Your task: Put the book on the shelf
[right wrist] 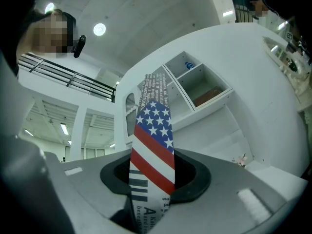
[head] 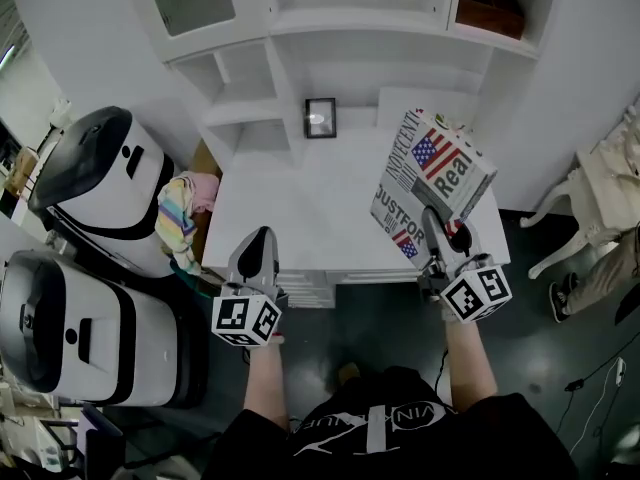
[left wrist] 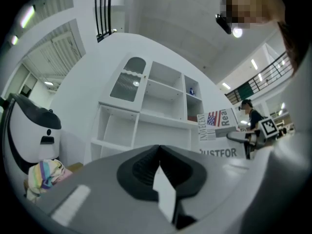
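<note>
Our right tongs (head: 446, 234) are clamped on the lower edge of the book (head: 432, 173), and its flag-printed cover stands between the jaws. We hold the book tilted above the right front corner of the white counter (head: 300, 203), apart from the shelf (head: 350, 13) that rises at the counter's back edge. Our left tongs (head: 257, 252) hover at the counter's front edge, jaws pressed together with nothing between them. A small framed picture (head: 321, 117) stands at the back edge.
</note>
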A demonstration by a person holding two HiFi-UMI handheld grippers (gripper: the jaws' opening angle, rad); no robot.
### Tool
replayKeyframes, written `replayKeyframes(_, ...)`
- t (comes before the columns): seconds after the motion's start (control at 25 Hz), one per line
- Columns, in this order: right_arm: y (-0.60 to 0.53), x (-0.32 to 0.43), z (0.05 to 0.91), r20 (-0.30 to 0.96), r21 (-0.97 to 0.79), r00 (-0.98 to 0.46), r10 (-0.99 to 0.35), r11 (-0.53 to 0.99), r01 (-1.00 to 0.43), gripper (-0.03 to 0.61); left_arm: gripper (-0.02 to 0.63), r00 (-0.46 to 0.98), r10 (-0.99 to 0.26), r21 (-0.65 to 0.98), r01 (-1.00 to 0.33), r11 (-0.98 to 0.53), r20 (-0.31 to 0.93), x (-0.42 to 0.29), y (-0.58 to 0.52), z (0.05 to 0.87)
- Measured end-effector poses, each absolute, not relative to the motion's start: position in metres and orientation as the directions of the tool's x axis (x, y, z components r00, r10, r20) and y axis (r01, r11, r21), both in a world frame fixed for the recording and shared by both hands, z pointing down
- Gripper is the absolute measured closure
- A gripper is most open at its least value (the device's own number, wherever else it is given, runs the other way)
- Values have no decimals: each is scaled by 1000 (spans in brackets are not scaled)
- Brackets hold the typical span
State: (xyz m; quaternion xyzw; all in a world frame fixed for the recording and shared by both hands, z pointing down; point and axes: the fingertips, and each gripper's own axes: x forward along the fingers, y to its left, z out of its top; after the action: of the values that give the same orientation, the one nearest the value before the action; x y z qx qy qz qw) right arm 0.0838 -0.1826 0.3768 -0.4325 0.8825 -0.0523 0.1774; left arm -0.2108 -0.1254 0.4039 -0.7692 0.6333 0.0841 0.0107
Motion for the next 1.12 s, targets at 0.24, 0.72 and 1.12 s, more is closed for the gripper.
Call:
replayKeyframes(0.24,-198,76,350,-294,-204,-534,-793,598,-775,420,614,244,-955,88,-961,-262,-170,-209,-158,383)
replayKeyframes(0.72,-284,56,306,-356,-125,-509,-783,580,-805,420,614,273,-937,75,-953,-294,-217,-212,-250,353)
replayKeyframes(1.12,-350,-1,209,-452,-40,-584,-674,670,-742,420,614,278,-925,20,-956,-293,-258,-230,-334,292)
